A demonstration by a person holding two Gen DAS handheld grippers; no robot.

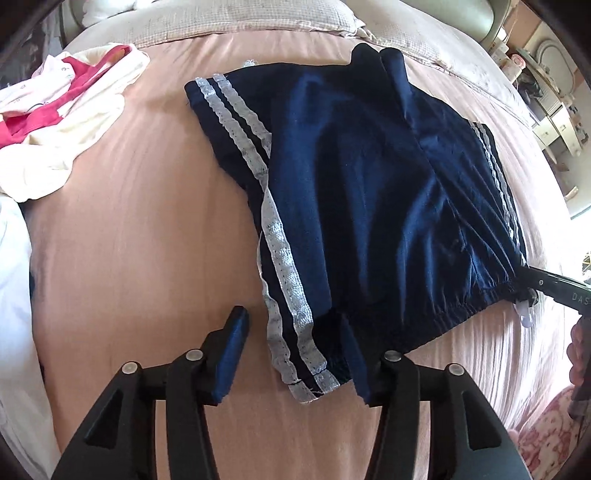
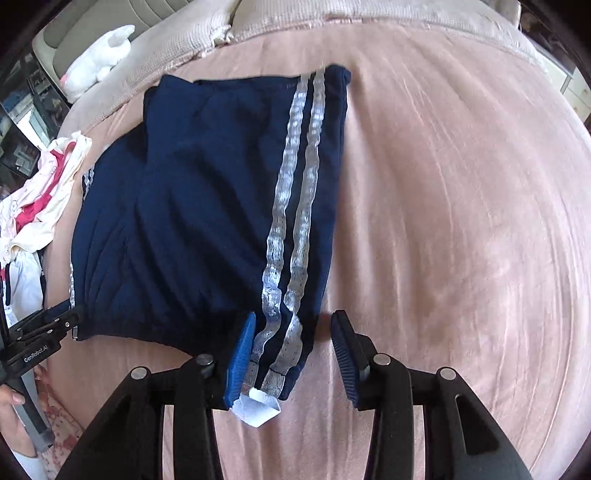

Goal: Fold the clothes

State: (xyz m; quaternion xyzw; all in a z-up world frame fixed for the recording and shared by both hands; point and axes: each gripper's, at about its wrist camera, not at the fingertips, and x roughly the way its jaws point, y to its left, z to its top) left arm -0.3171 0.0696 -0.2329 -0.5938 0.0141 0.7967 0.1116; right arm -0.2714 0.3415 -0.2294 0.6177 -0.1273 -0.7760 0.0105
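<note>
Navy shorts [image 1: 362, 192] with two white side stripes lie flat on the pink bedspread [image 1: 140, 221], waistband toward me. My left gripper [image 1: 291, 332] is open, its fingers astride the striped left waistband corner. In the right wrist view the shorts [image 2: 192, 206] show again; my right gripper [image 2: 295, 332] is open, its fingers either side of the striped right waistband corner with a white label [image 2: 258, 406] under it. Each gripper shows in the other's view at the frame edge: the right one [image 1: 546, 288], the left one [image 2: 48, 328].
A heap of white and pink clothes [image 1: 59, 122] lies at the bed's left, also in the right wrist view [image 2: 40, 192]. Pillows [image 1: 251, 22] lie at the head of the bed. A white plush toy [image 2: 99, 59] sits by the headboard. Furniture [image 1: 554, 110] stands beyond the bed's right side.
</note>
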